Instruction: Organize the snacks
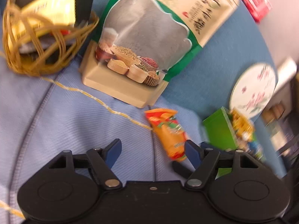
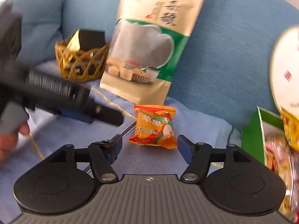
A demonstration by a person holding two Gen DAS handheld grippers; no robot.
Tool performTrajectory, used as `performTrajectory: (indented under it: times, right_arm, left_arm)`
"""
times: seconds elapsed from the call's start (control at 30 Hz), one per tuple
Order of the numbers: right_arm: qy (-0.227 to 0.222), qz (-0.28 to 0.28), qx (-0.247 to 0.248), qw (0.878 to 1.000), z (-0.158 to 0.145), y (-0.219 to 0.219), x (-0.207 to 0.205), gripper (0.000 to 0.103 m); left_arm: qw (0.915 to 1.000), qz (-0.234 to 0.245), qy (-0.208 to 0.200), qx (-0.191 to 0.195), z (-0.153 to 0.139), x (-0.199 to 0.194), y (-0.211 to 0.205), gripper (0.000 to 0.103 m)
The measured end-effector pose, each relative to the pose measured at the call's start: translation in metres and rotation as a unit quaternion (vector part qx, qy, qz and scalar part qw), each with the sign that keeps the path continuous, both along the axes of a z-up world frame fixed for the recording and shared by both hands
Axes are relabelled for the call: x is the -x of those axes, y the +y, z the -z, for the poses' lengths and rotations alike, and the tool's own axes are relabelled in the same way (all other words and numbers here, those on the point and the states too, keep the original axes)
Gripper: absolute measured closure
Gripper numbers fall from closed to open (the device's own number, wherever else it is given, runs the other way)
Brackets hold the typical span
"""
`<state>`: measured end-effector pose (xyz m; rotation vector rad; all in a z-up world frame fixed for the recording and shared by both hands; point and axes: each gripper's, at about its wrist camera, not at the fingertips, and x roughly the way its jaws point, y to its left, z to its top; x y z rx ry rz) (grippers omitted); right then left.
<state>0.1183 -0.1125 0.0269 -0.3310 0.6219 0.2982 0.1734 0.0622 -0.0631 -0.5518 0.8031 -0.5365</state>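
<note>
A small orange snack packet lies on the light blue cloth just ahead of my right gripper, which is open and empty, its jaws level with the packet's near edge. In the left wrist view the same packet lies ahead and right of my left gripper, which is open and empty. A gold wire basket holding a gold packet and a black box stands at the upper left; it also shows in the right wrist view. The left gripper's body reaches in from the left there.
A large green and beige grain bag leans on the blue sofa back. A green box with snack packets and a white floral plate sit to the right. A red box is at the top right.
</note>
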Motion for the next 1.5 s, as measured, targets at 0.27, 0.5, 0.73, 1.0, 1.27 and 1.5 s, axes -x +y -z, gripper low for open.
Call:
performTrajectory:
  times: [0.27,0.5,0.73,1.0,1.27,1.5]
  right_arm:
    - [0.019,0.032,-0.008,0.999,0.012,0.006,-0.028,0.034]
    - [0.033,0.010,-0.052,0.998,0.009,0.007,0.045,0.031]
    - [0.017,0.008,-0.042,0.999,0.016,-0.004,0.082,0.013]
    - [0.044,-0.018,-0.082,0.996,0.014,-0.007,0.081,0.013]
    - [0.034,-0.037,-0.074,0.996,0.014,-0.002,0.087,0.013]
    - [0.029,-0.045,-0.074,0.996,0.015,0.001,0.086,0.035]
  left_arm:
    - [0.9999,0.013,-0.005,-0.010,0.000,-0.014,-0.025,0.000]
    - [0.9985,0.051,0.018,-0.009,0.006,0.009,-0.034,0.044]
    - [0.9949,0.077,0.008,-0.064,-0.004,0.037,-0.046,0.044]
    - [0.9950,0.056,0.027,-0.079,-0.010,0.055,-0.024,0.033]
    - [0.9949,0.048,0.042,-0.078,-0.011,0.070,-0.001,0.031]
    - [0.9940,0.060,0.028,-0.087,-0.013,0.070,-0.008,0.079]
